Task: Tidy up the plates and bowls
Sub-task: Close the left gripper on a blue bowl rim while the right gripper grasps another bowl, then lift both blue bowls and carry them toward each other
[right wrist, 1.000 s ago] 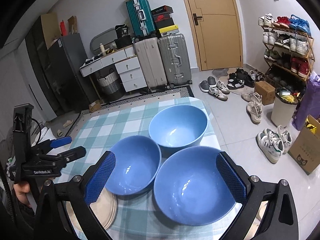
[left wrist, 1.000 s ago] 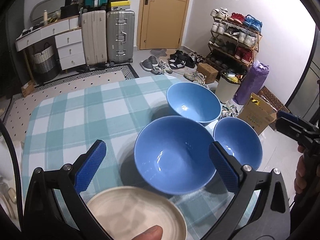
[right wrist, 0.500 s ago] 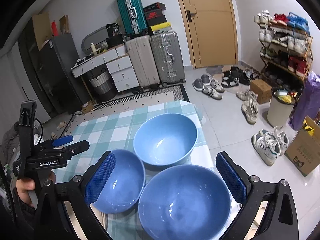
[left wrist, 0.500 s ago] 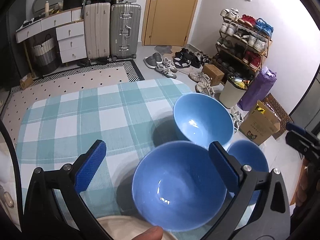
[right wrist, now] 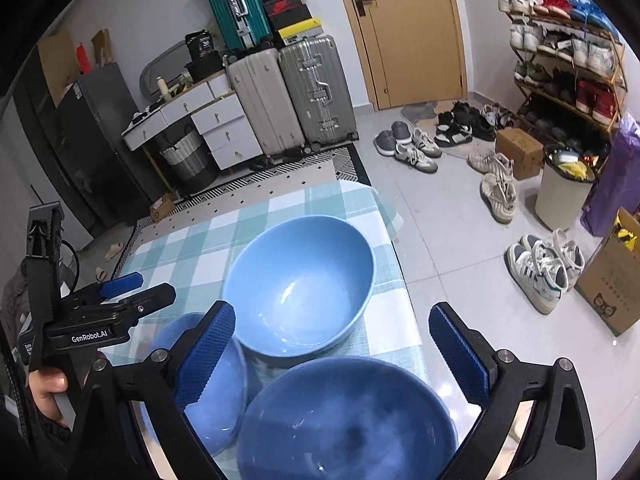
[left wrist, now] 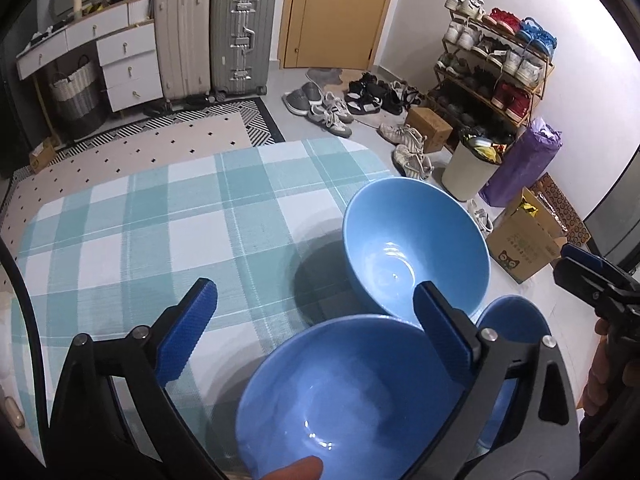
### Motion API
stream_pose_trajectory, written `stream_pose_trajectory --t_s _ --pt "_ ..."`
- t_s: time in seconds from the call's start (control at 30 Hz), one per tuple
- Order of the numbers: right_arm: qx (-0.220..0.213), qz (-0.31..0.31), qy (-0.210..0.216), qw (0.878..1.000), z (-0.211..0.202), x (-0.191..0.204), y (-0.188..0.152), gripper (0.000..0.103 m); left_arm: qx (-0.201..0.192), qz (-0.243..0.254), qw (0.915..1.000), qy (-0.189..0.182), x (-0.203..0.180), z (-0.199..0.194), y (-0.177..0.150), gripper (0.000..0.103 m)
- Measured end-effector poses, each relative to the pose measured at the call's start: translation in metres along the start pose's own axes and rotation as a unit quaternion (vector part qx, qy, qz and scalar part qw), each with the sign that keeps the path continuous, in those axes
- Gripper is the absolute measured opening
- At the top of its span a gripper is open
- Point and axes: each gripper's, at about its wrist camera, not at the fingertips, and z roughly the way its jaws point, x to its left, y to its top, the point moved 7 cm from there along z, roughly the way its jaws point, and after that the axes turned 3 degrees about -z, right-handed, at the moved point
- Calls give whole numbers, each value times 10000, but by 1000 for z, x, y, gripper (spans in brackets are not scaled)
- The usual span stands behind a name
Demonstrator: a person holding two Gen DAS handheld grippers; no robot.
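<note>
Bowls: you face three glossy blue ceramic bowls; far bowl (left wrist: 416, 248) palest, near two darker.
Left gripper (left wrist: 316, 328): your fingers closing, nothing between.
Right gripper (right wrist: 332, 352): spread wide, empty.

A home: suitcases (right wrist: 296, 96), a loaded shoe rack (right wrist: 568, 68), a checked-cloth table (left wrist: 160, 216).

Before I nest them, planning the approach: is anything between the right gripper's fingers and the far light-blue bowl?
Right wrist view: the right gripper meets no obstacle before the far light-blue bowl, only checked tablecloth.
</note>
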Motion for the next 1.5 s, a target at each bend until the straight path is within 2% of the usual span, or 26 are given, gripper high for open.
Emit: stream_pose_trajectory --t_s 0.17,0.43,0.5,0.6,0.67,0.77,0.9,1.07,1.2,1.5 --pt "145 78 44 9999 21 -12 1 87 198 -4 9998 78 -5 28 2 86" --pt "416 267 109 9987 50 -29 -1 78 476 -110 9988 -71 -8 68 2 73" --pt "520 323 159 9980 59 -31 -2 70 542 -143 9984 -67 -8 76 1 65" --pt "625 325 132 9974 71 -33 -5 62 618 -91 9980 -117 -11 87 0 60" --pt "741 360 147 9965 79 -34 -8 48 623 -34 9980 -123 -14 90 0 57" --pt "807 460 165 9955 88 -37 -10 37 688 -14 9976 -124 -16 97 -1 47" --pt "819 545 202 9949 92 -39 -12 28 705 -38 9974 -161 -18 102 0 34" --pt "783 486 193 9956 91 -38 -11 13 711 -103 9970 -300 -20 106 0 23" --pt "752 397 143 9963 90 -32 -9 11 691 -38 9967 -424 -25 105 0 11" --pt "688 428 132 9966 89 -33 -9 11 619 -21 9972 -418 -25 104 0 10"
